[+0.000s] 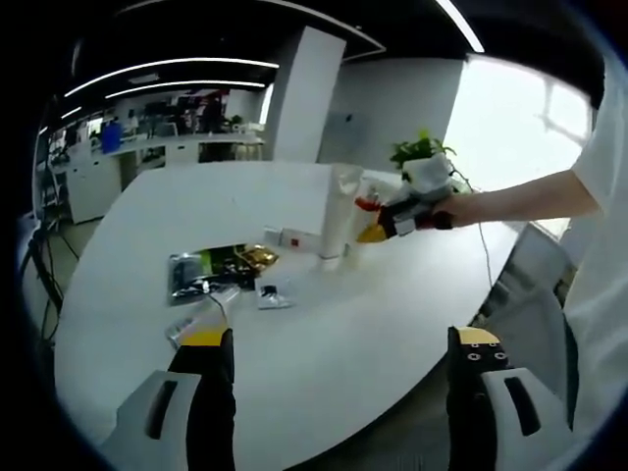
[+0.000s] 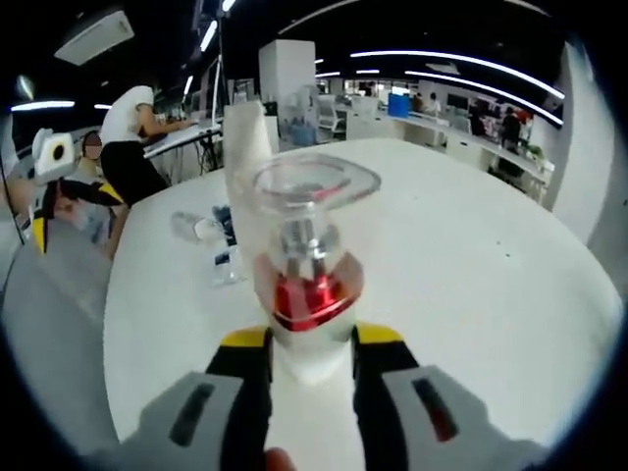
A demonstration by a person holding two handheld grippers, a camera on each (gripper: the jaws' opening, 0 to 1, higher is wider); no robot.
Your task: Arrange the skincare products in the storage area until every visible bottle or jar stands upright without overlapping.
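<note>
Right gripper (image 2: 309, 358) pinches pump bottle (image 2: 309, 285) mid-frame – white tube (image 2: 247, 186) behind, sachets (image 2: 211, 235) left; left gripper (image 1: 339, 358) spread.

Bare table (image 1: 392, 314) ahead; sachets (image 1: 211, 270) and tube (image 1: 337, 216) block beyond.

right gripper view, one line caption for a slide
Right gripper shut on a clear-capped pump bottle above the white table.
</note>
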